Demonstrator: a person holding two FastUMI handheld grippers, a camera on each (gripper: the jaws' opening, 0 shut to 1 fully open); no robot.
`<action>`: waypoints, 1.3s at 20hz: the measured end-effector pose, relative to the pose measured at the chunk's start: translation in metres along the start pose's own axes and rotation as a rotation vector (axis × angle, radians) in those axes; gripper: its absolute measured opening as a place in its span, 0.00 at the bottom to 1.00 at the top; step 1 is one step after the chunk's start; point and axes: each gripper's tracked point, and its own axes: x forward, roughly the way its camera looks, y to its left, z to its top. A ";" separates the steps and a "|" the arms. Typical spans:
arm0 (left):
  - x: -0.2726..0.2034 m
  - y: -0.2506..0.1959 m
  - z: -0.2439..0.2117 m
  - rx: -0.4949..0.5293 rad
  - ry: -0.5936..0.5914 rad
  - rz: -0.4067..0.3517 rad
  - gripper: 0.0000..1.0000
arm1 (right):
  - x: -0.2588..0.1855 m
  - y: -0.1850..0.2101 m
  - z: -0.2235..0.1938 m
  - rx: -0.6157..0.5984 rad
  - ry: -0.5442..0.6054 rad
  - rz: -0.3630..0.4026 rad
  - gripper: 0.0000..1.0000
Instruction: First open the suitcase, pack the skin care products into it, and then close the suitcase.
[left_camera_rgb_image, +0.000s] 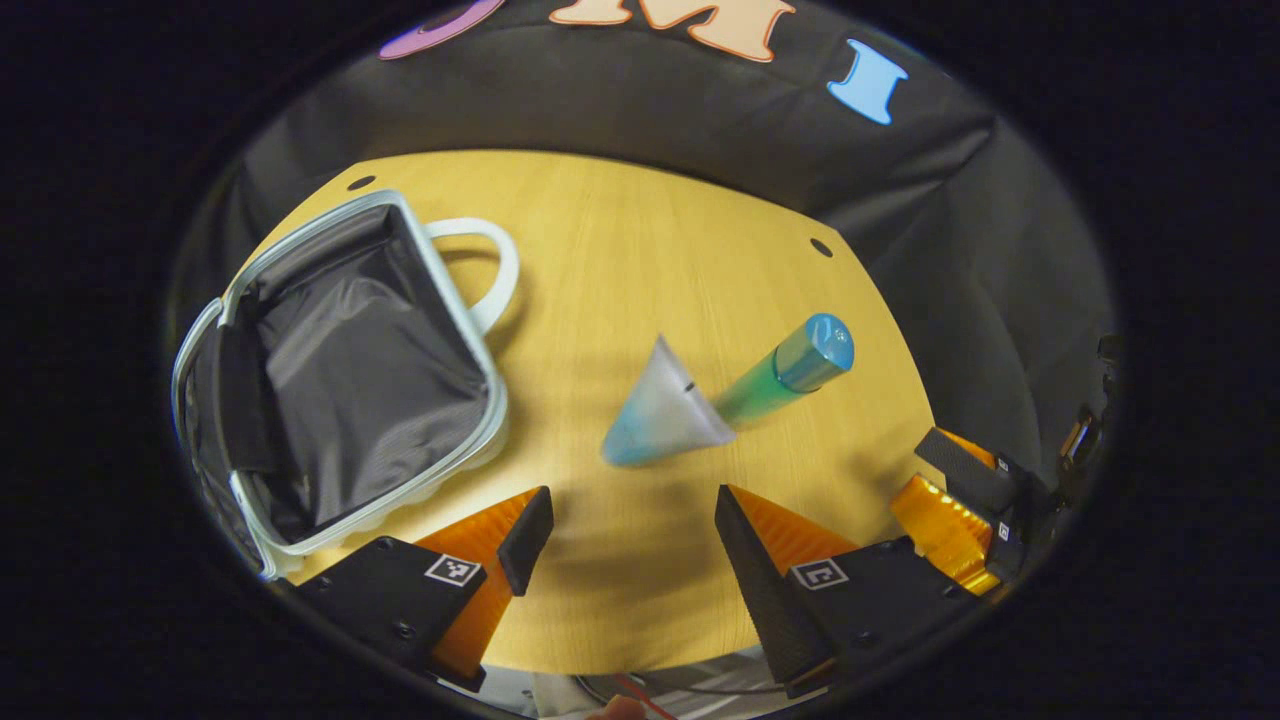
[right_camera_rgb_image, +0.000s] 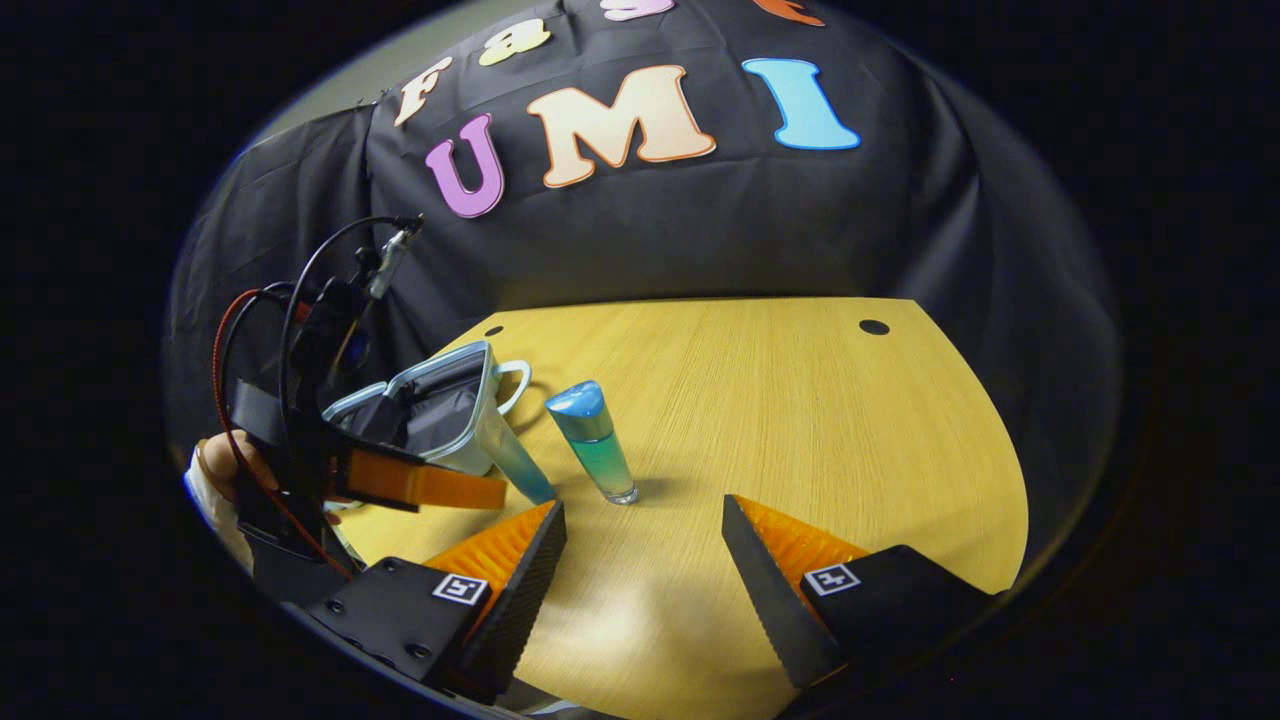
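Both the left claw (left_camera_rgb_image: 632, 540) and right claw (right_camera_rgb_image: 642, 550) hung released. The capped bottle (right_camera_rgb_image: 598, 445) looked light, rigid, slick; its mid-body seemed the best grip. The suitcase (left_camera_rgb_image: 400, 260) lay open on the counter (left_camera_rgb_image: 650, 260).

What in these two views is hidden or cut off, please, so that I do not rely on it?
- Suitcase: its near corner is hidden behind the left hand-held gripper in the left gripper view.
- Suitcase in the right gripper view: that hand-held gripper covers its left part.
- Frosted tube: its upper part is hidden there by the same hand-held gripper.
- Capped bottle: label too small to make out.
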 end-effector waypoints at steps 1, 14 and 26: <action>0.008 -0.004 0.003 0.004 -0.023 -0.011 0.96 | 0.001 0.000 -0.004 -0.005 0.004 0.006 0.99; 0.064 0.014 0.016 -0.043 -0.123 0.032 0.94 | 0.040 0.003 -0.022 0.007 0.039 0.063 0.99; 0.067 0.021 0.026 -0.080 -0.132 0.025 0.29 | 0.100 0.023 -0.024 -0.010 0.080 0.111 0.98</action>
